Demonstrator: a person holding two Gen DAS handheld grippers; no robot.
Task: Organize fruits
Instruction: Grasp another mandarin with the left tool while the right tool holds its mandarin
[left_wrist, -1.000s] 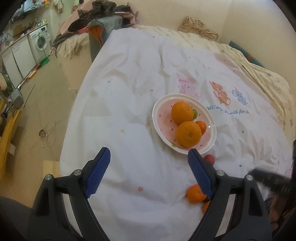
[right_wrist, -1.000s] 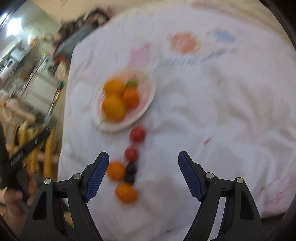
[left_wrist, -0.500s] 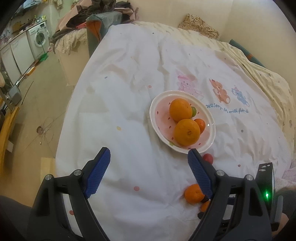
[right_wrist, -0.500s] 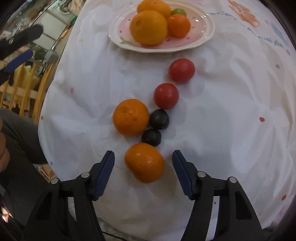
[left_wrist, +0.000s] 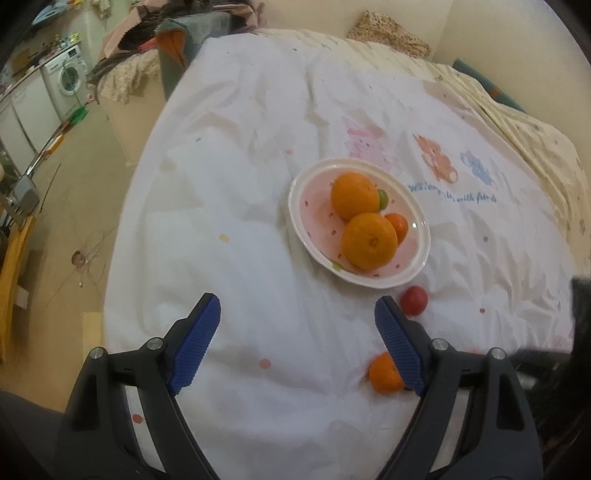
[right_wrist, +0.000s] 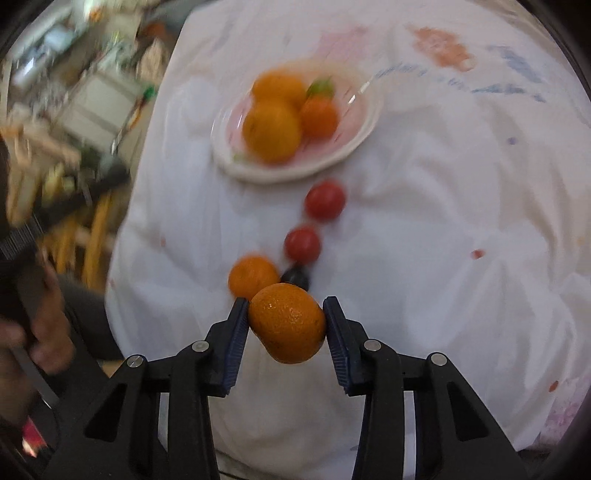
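Note:
A white plate (left_wrist: 417, 266) on the bed sheet holds two big oranges (left_wrist: 369, 240), a small mandarin and a green fruit. My left gripper (left_wrist: 297, 299) hovers open over bare sheet in front of it. In the right wrist view, my right gripper (right_wrist: 286, 301) has a mandarin (right_wrist: 286, 328) between its jaws, which are closing; both pads touch its sides. Beyond it lie another mandarin (right_wrist: 251, 275), a dark plum (right_wrist: 295, 277) and two red tomatoes (right_wrist: 302, 244) in a line reaching to the plate (right_wrist: 369, 125). The left wrist view shows one tomato (left_wrist: 414, 301) and one mandarin (left_wrist: 384, 373).
The white sheet (left_wrist: 258, 166) drops off at its left edge to the floor. A washing machine (left_wrist: 68, 79) and a pile of clothes (left_wrist: 184, 22) stand at the far left. A patterned pillow (left_wrist: 391, 33) lies at the back. A person's hand (right_wrist: 48, 332) holds the other gripper at left.
My right gripper dropped over the nearest mandarin, and its jaws narrowed from wide apart until they touch the fruit. The left gripper has hardly moved.

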